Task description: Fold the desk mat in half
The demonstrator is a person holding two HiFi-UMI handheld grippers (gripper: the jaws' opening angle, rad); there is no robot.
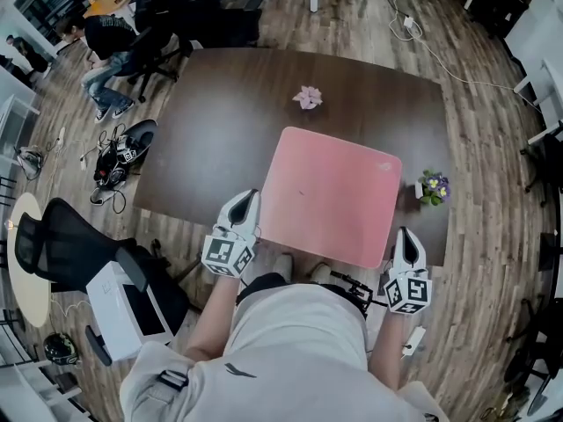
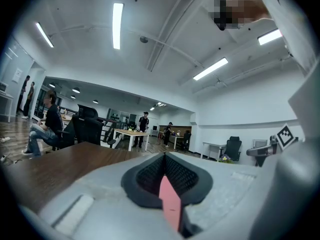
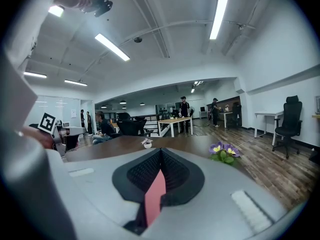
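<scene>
Your pink desk mat (image 1: 330, 192) lies flat at the near side of the dark table (image 1: 211, 130), edges roughly square with it. It looks almost square from above, with its slightly longer axis running left to right, across you. Your left gripper (image 1: 250, 199) is clenched on the near left corner, your right gripper (image 1: 405, 236) on the near right corner. A purple flower pot (image 1: 433, 187) stands just beside the mat's right edge.
</scene>
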